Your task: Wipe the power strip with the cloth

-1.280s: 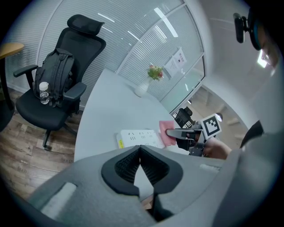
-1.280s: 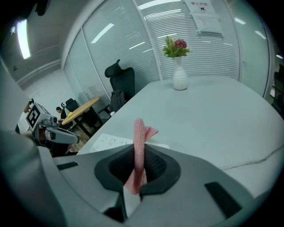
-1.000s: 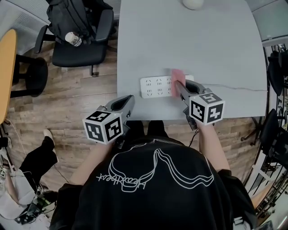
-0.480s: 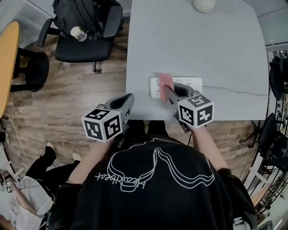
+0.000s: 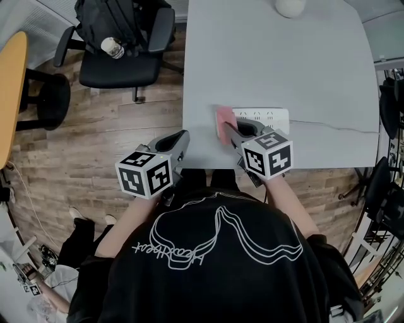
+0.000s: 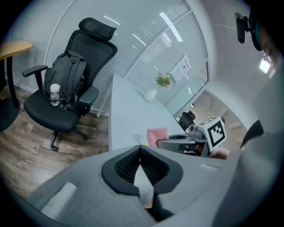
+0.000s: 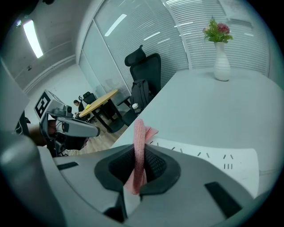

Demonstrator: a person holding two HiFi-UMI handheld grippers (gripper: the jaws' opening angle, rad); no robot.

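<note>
The white power strip lies near the front edge of the grey table. My right gripper is shut on the pink cloth, which rests on the strip's left end. In the right gripper view the cloth stands pinched upright between the jaws, with the power strip just beyond them. My left gripper hovers at the table's front left edge, shut with nothing in it. The left gripper view shows the left gripper with its pads together, the pink cloth ahead.
The strip's thin cable runs right across the table. A white vase with flowers stands at the far edge. A black office chair holding a backpack and bottle is left of the table, over wooden floor.
My right gripper has slid the pink cloth leftward along the power strip, from its right half to its left end. The left gripper has stayed in place.
</note>
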